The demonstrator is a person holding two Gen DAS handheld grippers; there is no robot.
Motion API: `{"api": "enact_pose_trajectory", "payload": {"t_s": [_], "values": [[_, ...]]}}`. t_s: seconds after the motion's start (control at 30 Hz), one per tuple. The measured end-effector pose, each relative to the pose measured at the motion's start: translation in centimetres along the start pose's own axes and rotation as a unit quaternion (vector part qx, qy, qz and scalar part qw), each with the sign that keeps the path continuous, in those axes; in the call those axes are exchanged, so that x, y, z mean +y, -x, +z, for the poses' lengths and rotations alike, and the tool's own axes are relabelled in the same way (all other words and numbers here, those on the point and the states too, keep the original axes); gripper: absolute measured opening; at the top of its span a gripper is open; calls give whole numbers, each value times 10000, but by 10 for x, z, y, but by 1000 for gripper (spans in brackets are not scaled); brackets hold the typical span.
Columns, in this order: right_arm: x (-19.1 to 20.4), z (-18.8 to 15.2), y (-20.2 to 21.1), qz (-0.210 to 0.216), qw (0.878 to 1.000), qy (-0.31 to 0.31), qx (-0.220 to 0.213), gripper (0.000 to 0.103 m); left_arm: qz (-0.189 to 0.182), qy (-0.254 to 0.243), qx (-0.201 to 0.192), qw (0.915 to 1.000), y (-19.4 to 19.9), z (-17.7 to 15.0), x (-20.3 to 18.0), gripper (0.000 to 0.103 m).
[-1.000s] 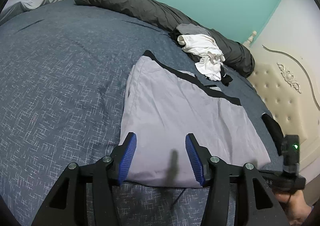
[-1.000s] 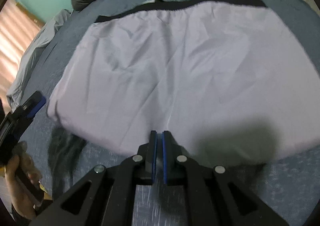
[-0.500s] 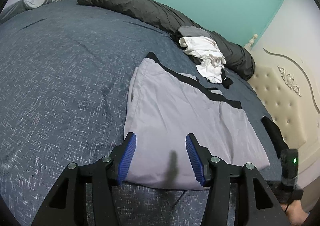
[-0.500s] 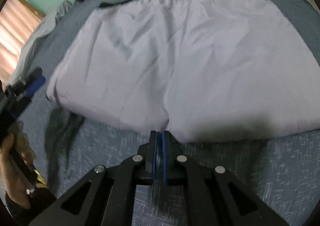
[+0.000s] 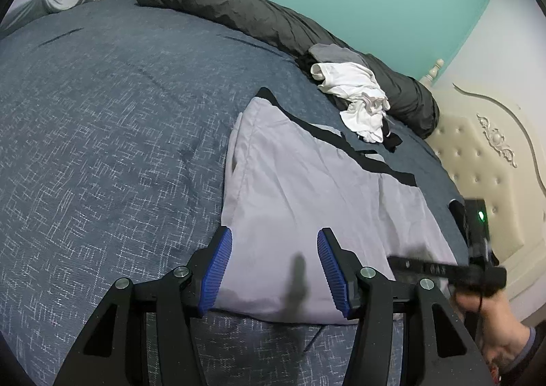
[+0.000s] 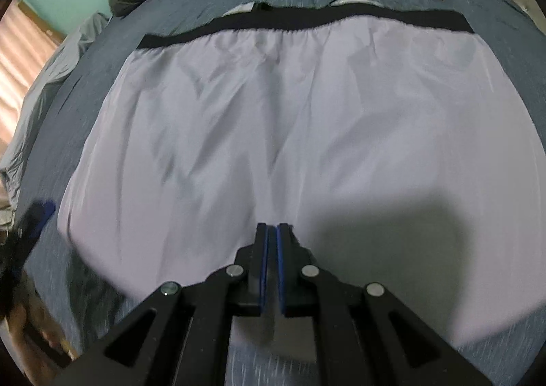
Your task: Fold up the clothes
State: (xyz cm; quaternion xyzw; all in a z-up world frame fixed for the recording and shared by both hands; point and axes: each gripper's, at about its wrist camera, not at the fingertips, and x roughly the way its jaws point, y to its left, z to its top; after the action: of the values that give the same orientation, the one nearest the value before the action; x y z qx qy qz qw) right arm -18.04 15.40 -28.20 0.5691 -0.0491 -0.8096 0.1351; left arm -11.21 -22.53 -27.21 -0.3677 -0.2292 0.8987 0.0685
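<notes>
Light grey shorts (image 5: 307, 201) with a black waistband (image 5: 341, 140) lie flat on the dark blue bedspread (image 5: 102, 133). They fill the right wrist view (image 6: 273, 133), waistband (image 6: 307, 22) at the far side. My left gripper (image 5: 274, 270) is open and empty, just above the shorts' near hem at one corner. My right gripper (image 6: 272, 242) is shut with nothing between its pads, over the middle of the near hem. The right gripper also shows in the left wrist view (image 5: 443, 270), held by a hand.
A pile of white and grey clothes (image 5: 355, 96) and a small black item (image 5: 392, 142) lie beyond the waistband. A rolled dark grey duvet (image 5: 273, 27) runs along the teal wall. A cream padded headboard (image 5: 488, 160) stands at the right.
My right gripper has moved forward over the shorts' near hem, still shut. My left gripper has stayed open and has barely moved.
</notes>
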Motion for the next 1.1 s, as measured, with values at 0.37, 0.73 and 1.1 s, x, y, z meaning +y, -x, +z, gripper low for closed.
{"api": "enact_pose_trajectory", "payload": {"t_s": [0.37, 0.73, 1.1], "values": [[-3, 95, -33, -379, 9993, -56, 38, 3, 43, 85, 51, 9999, -5, 2, 9, 57], [-12, 174, -61, -331, 9991, -91, -246, 3, 61, 150, 180, 9997, -11, 2, 17, 58], [-38, 129, 12, 389, 9947, -255, -916, 6, 56, 287, 147, 9995, -2, 3, 23, 58]]}}
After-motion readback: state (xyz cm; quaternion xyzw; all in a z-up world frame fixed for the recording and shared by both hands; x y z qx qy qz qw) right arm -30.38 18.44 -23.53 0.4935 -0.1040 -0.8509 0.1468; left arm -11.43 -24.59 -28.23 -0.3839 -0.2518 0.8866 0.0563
